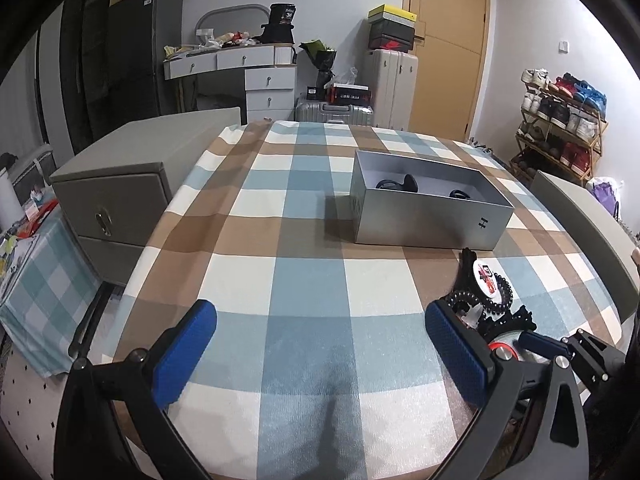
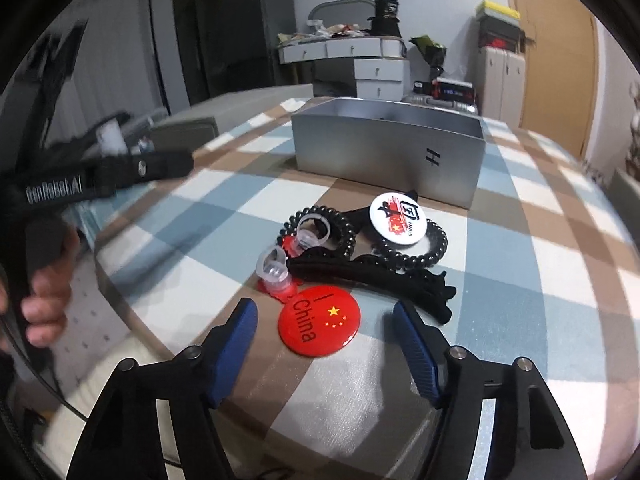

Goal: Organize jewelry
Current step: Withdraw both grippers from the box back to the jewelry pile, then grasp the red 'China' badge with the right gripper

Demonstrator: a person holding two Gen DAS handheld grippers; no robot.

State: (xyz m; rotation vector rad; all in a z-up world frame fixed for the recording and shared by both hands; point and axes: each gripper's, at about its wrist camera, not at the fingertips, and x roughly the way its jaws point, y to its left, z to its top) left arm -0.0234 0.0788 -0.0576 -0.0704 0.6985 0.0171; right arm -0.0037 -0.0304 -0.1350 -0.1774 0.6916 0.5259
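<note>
Checked cloth (image 1: 304,240) covers our table, with the silver box (image 2: 384,156) at twelve o'clock. Our right gripper (image 2: 324,340) stands spread wide around the red badge (image 2: 320,320); hair ties (image 2: 416,252), white badge (image 2: 394,216) and black clip (image 2: 372,276) lie just beyond. Our left gripper (image 1: 320,344) gapes empty at nine o'clock.

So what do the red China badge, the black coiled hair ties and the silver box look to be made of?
Red badge: glossy domed face, likely resin or plastic-coated metal, judging by the sharp highlights. Coiled hair ties: shiny black plastic spiral, telephone-cord style. Silver box: matte metallic finish with thin straight walls, probably coated cardboard, possibly metal.
</note>
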